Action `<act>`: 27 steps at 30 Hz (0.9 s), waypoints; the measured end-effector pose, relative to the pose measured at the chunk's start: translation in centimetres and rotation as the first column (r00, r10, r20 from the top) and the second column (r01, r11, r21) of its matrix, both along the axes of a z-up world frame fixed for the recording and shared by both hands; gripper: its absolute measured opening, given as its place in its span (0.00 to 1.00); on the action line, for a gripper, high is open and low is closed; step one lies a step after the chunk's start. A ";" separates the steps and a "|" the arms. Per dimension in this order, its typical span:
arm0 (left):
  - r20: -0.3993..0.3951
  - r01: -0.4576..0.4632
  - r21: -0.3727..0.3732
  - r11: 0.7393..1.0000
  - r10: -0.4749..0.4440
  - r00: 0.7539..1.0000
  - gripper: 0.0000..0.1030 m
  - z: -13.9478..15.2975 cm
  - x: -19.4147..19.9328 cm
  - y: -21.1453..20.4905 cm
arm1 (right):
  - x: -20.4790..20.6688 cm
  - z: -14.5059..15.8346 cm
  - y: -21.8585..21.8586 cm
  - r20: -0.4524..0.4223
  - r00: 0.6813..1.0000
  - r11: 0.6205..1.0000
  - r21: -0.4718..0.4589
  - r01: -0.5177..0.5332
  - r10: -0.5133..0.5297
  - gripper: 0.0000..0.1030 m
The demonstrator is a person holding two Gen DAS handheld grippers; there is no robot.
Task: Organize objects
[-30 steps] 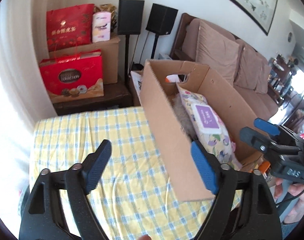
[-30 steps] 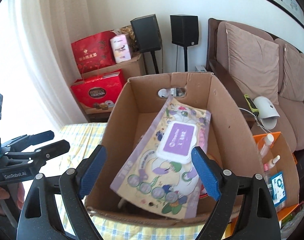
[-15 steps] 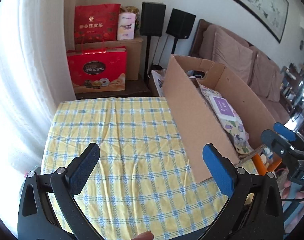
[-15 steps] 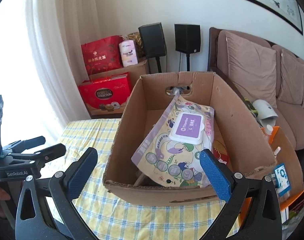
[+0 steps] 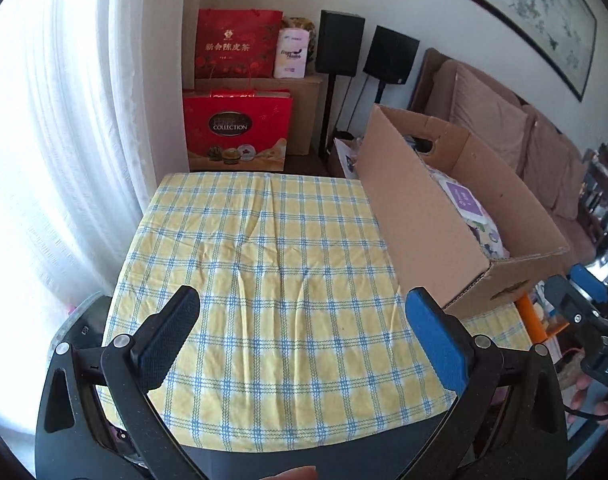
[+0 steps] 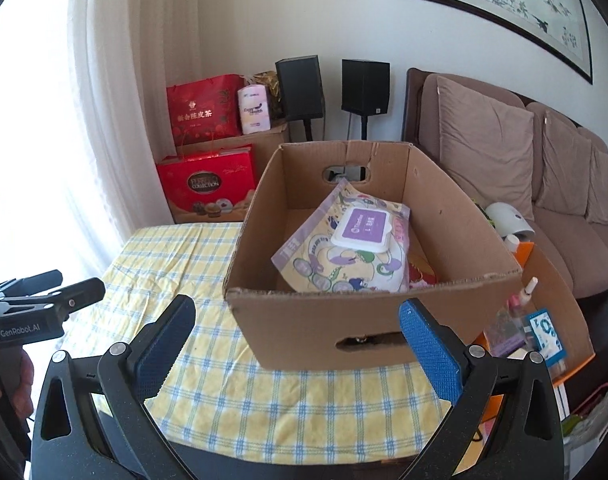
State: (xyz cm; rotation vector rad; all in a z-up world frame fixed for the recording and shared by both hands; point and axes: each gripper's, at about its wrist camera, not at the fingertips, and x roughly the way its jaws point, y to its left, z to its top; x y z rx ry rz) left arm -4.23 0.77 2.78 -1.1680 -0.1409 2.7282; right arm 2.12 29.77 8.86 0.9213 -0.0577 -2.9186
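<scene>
The cardboard box (image 6: 367, 280) is set on the right part of the checked bench (image 5: 272, 280); a wipes pack (image 6: 351, 248) is held inside it. The right gripper (image 6: 296, 336) is spread wide, empty, just near of the box. The left gripper (image 5: 300, 336) is likewise released, left of the box.

Count, both wrist views

One cardboard box (image 6: 367, 312); one wipes pack (image 6: 351, 252) in it (other contents partly hidden, not counted). Two grippers: left (image 5: 304, 332), right (image 6: 298, 334). Two black speakers (image 6: 300, 88). Two red gift bags (image 5: 238, 130). One checked tablecloth (image 5: 264, 272). One framed painting (image 6: 495, 4).
</scene>
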 end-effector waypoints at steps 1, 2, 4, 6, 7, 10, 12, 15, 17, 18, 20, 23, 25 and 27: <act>0.001 -0.007 0.000 1.000 0.007 1.000 1.00 0.0 0.3 -0.2 | 0.4 0.0 0.0 -0.004 1.000 1.000 0.002 0.001 -0.001 1.00; 0.001 -0.009 0.000 1.000 0.009 1.000 1.00 0.0 0.5 -0.4 | 0.8 0.0 -0.1 -0.008 1.000 1.000 0.010 0.003 -0.003 1.00; 0.000 -0.011 -0.013 1.000 0.011 1.000 1.00 0.0 1.2 -0.5 | 1.4 0.1 -0.3 -0.016 1.000 1.000 0.016 0.007 -0.007 1.00; -0.001 -0.013 -0.031 0.999 0.013 1.000 1.00 0.0 1.7 -0.4 | 1.9 0.1 -0.4 -0.022 1.000 1.000 0.012 0.004 -0.004 1.00; -0.005 -0.014 -0.032 0.999 0.014 1.000 1.00 0.0 2.0 -0.4 | 2.2 0.2 -0.5 -0.026 1.000 1.000 0.013 0.004 -0.003 1.00; -0.016 -0.017 -0.023 1.000 0.017 1.000 1.00 0.2 2.8 -0.6 | 2.9 0.3 -1.0 -0.039 0.999 0.999 0.035 0.005 -0.004 1.00; -0.022 -0.022 -0.022 1.000 0.021 1.000 1.00 0.4 3.2 -0.8 | 3.4 0.5 -1.3 -0.048 0.999 0.999 0.052 0.008 -0.005 1.00; -0.035 -0.029 -0.026 0.999 0.028 0.999 1.00 0.8 3.7 -0.8 | 3.7 0.7 -1.4 -0.051 0.999 0.999 0.046 0.003 0.000 1.00; -0.051 -0.030 -0.042 0.999 0.028 0.998 1.00 1.0 4.2 -0.6 | 3.9 0.8 -1.4 -0.051 0.999 0.999 0.043 0.006 -0.004 1.00; -0.057 -0.031 -0.050 0.998 0.028 0.998 1.00 1.1 4.4 -0.6 | 3.9 0.8 -1.4 -0.051 0.999 0.999 0.044 0.007 -0.005 1.00; -0.064 -0.029 -0.052 0.998 0.026 0.998 1.00 1.2 4.6 -0.5 | 3.9 0.8 -1.4 -0.049 0.999 0.999 0.043 0.009 -0.007 1.00; -0.076 -0.027 -0.047 0.998 0.024 0.997 1.00 1.5 4.9 -0.4 | 3.9 0.7 -1.6 -0.047 0.999 0.999 0.044 0.008 -0.005 1.00; -0.087 -0.032 -0.053 0.998 0.028 0.996 1.00 1.7 5.0 -0.4 | 4.0 0.6 -1.7 -0.044 0.999 0.999 0.047 0.008 -0.005 1.00; -0.097 -0.037 -0.055 0.998 0.032 0.995 1.00 1.9 5.1 -0.4 | 3.9 0.5 -1.8 -0.039 0.999 0.999 0.041 0.003 -0.001 1.00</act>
